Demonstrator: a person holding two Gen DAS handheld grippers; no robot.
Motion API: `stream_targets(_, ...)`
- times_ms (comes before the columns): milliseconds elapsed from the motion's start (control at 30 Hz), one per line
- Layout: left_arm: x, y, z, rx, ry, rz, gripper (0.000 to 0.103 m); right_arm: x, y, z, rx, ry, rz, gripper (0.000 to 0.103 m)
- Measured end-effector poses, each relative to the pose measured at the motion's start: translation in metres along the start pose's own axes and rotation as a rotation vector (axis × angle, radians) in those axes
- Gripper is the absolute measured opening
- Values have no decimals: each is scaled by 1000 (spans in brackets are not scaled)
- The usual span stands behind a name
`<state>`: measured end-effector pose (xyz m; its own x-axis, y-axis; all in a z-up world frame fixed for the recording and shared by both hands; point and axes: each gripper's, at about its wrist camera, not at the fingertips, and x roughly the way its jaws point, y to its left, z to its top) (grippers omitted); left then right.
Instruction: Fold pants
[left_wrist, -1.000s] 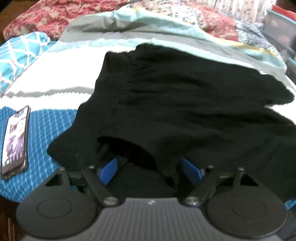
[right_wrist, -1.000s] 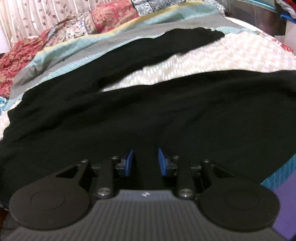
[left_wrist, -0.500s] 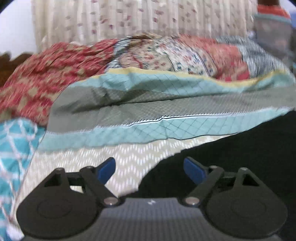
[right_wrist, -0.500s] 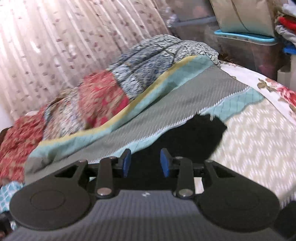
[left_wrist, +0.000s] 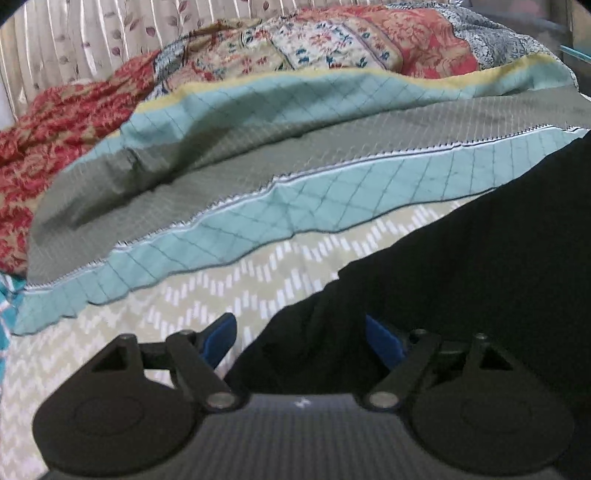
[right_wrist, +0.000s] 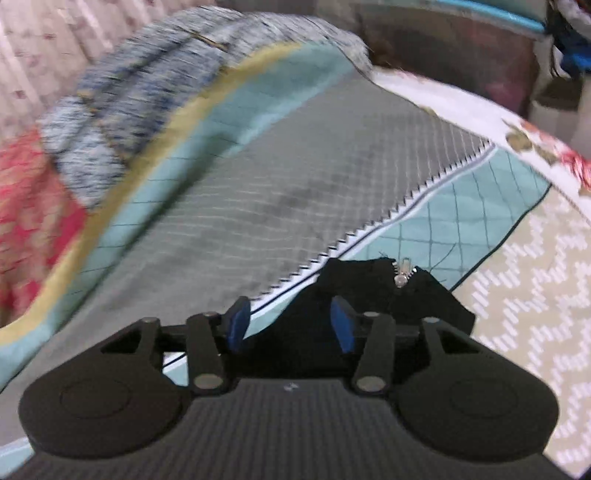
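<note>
Pants (left_wrist: 461, 258): carried toward bed's (left_wrist: 184, 295) far edge. Right gripper (right_wrist: 291, 325) jaws widened, releasing; left gripper (left_wrist: 301, 339) wide, holding nothing. Fold laid.

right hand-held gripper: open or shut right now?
Open. The right hand-held gripper shows a clear gap between its blue pads, with the black pants lying loose in it, not pinched.

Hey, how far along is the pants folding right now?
Done: a fold looks laid, the black pants lying on the quilt, their zipper end ahead of the right claw. In hand: nothing; the left claw and right claw are open over cloth. Left: whether more folds remain can't be judged.
</note>
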<state>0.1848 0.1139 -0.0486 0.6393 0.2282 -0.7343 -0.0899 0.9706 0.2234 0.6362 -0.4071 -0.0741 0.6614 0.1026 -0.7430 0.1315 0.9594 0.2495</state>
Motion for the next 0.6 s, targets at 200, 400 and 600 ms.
stream_targets(200,-10,-6,0,21,-19,-44,14,40,8,-10,-74,3,-130,46)
stream_targets(400,-42,-5,3,-2,-88,-39,10,-13,-25,-1,51,-98,-3,9)
stream_targets(600,-117,-4,-1,-80,-220,-67,10,-118,-80,-8,193,-238,213,9)
